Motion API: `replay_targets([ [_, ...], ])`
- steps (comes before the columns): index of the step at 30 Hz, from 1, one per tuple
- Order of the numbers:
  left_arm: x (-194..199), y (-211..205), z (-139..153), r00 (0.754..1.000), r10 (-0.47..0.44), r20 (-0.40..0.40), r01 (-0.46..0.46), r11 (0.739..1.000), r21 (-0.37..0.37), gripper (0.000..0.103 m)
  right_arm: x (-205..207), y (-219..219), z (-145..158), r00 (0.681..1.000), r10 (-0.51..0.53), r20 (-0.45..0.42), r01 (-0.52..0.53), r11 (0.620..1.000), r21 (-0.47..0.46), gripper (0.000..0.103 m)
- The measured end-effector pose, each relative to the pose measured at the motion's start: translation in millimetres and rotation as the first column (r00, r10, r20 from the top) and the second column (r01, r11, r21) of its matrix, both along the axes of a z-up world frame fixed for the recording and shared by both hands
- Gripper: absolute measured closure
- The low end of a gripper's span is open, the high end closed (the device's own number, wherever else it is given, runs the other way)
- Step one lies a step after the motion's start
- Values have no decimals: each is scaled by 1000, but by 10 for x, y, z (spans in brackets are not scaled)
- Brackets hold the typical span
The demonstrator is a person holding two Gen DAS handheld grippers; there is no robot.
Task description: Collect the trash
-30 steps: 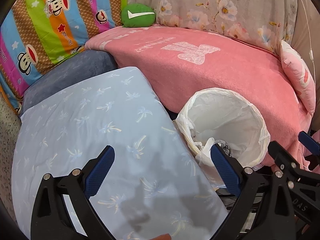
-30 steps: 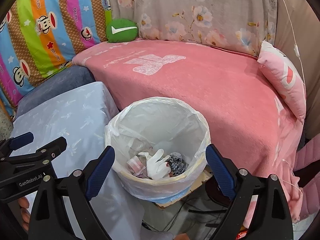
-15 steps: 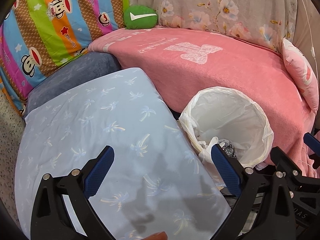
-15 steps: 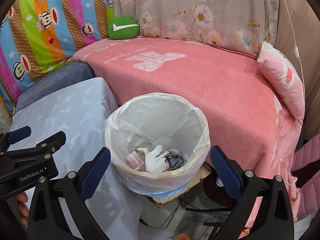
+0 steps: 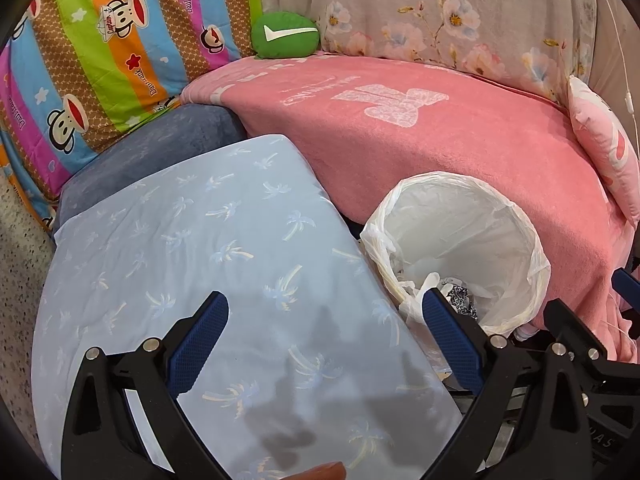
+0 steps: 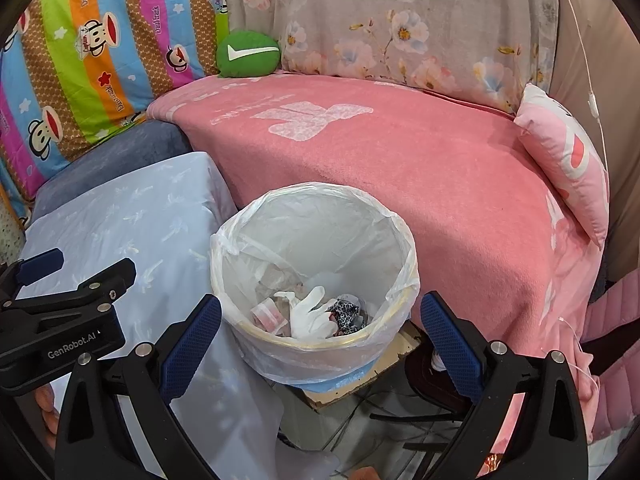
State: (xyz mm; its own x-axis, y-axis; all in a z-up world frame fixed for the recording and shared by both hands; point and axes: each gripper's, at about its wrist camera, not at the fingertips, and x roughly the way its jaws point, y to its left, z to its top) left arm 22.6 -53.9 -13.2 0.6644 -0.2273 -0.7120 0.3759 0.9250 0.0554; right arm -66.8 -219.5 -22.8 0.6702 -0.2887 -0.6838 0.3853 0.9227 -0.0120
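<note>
Through my left wrist camera, my left gripper (image 5: 324, 338) is spread wide with nothing between its blue pads (image 5: 198, 344), hanging over the pale blue palm-print cloth (image 5: 192, 248). The trash bin (image 5: 460, 248), lined with a white bag, stands to the right, against the pink blanket (image 5: 440, 132). My right gripper (image 5: 580, 344) shows at the lower right edge.

Through my right wrist camera, my right gripper (image 6: 320, 338) is also wide apart and empty, hovering just above the near rim of the trash bin (image 6: 316, 240). Inside lie a white glove (image 6: 310, 312), a leopard-print scrap (image 6: 346, 312) and a pink-striped wrapper (image 6: 266, 314). My left gripper (image 6: 60, 292) sits at the left over the blue cloth.
</note>
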Motion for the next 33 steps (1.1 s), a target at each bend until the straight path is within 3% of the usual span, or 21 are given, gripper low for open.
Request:
replay_targets([
  [33,-54,-47,-85,999,35,-17,-34,999,20,10,-45,-4,-123,1000,-14,-25,14,1000,8,6],
])
